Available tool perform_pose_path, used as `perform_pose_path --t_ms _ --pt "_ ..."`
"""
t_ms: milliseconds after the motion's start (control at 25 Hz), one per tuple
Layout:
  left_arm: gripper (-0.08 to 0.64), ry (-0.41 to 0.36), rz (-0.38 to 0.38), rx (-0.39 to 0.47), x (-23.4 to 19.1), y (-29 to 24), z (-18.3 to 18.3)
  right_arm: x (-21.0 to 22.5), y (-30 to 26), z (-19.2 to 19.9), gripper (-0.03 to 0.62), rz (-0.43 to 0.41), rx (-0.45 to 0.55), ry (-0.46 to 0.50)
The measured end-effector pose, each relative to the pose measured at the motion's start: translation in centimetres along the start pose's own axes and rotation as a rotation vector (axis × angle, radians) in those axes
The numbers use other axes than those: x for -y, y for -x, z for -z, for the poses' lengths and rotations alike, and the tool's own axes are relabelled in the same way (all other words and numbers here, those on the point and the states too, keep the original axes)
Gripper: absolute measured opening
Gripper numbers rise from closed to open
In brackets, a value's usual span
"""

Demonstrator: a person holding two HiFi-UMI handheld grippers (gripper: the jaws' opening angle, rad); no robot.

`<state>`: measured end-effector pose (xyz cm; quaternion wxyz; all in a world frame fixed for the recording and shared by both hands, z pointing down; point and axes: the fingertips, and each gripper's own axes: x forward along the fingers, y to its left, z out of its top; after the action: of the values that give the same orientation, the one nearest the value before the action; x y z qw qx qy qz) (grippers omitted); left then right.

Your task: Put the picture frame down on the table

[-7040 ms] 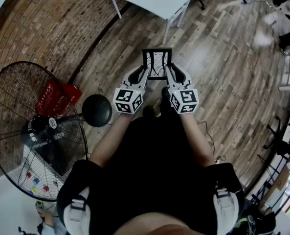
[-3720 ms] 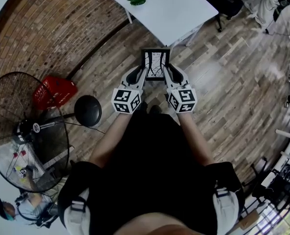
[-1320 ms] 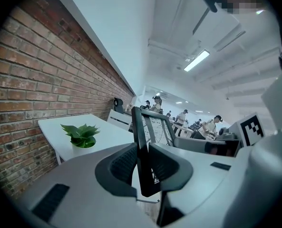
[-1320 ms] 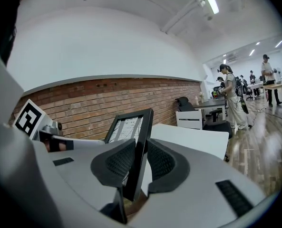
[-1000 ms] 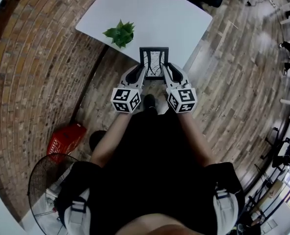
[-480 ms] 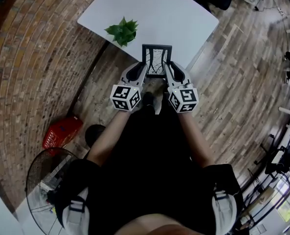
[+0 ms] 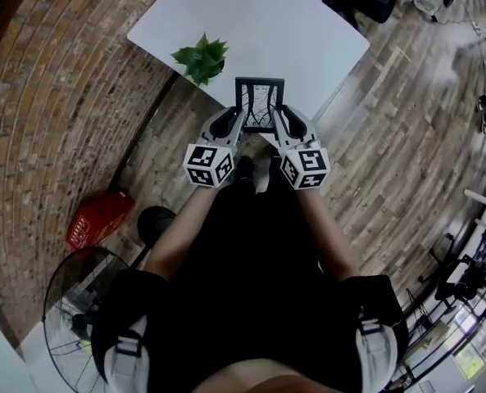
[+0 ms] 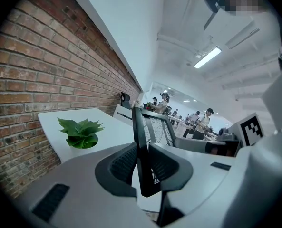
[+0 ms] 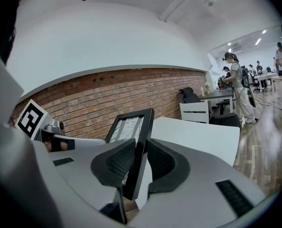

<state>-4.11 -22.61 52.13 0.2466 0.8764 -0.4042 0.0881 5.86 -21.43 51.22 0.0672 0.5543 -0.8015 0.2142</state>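
I hold a black picture frame upright between both grippers, over the near edge of the white table. My left gripper is shut on the frame's left edge. My right gripper is shut on its right edge. The frame's glass shows a pale line drawing. Its lower edge is hidden behind the gripper bodies, so I cannot tell if it touches the table.
A small green potted plant stands on the table left of the frame. A brick wall runs along the left. On the wooden floor lie a red basket and a standing fan. White chairs and people stand beyond the table.
Over seven seconds I have walked up to the white table with the frame held in both grippers. In the last half second the view barely shifts.
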Motion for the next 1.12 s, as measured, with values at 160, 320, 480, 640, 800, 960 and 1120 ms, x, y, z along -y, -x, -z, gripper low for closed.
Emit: perform_pose_path --t_ms 160,320,480,640,800,960,1120 --pt "0.086 0.021 -0.028 -0.023 -0.9 -1.5 0.5 1.1 -1.7 0.4 0.077 -0.024 -0.039 0.003" --pt "0.086 0.047 -0.054 -0.046 -1.6 -2.9 1.2 2.3 -3.1 1.3 0.077 -0.042 -0.076 -0.016" --pt "0.086 0.077 -0.077 -0.063 -2.5 -4.3 1.8 3.5 -4.8 2.0 0.077 -0.049 -0.102 -0.04" --pt "0.086 0.124 -0.105 -0.08 -3.7 -5.6 2.8 4.4 -6.3 2.9 0.077 -0.068 -0.132 -0.056" --pt "0.086 0.15 -0.125 -0.104 -4.8 -6.4 3.9 4.8 -7.7 4.0 0.077 -0.086 -0.167 -0.063" --pt "0.086 0.165 -0.134 -0.13 -5.5 -7.2 4.9 5.3 -8.7 5.1 0.077 -0.091 -0.199 -0.074" --pt "0.086 0.179 -0.138 -0.152 -6.2 -7.9 6.1 5.8 -9.3 6.4 0.077 -0.085 -0.226 -0.087"
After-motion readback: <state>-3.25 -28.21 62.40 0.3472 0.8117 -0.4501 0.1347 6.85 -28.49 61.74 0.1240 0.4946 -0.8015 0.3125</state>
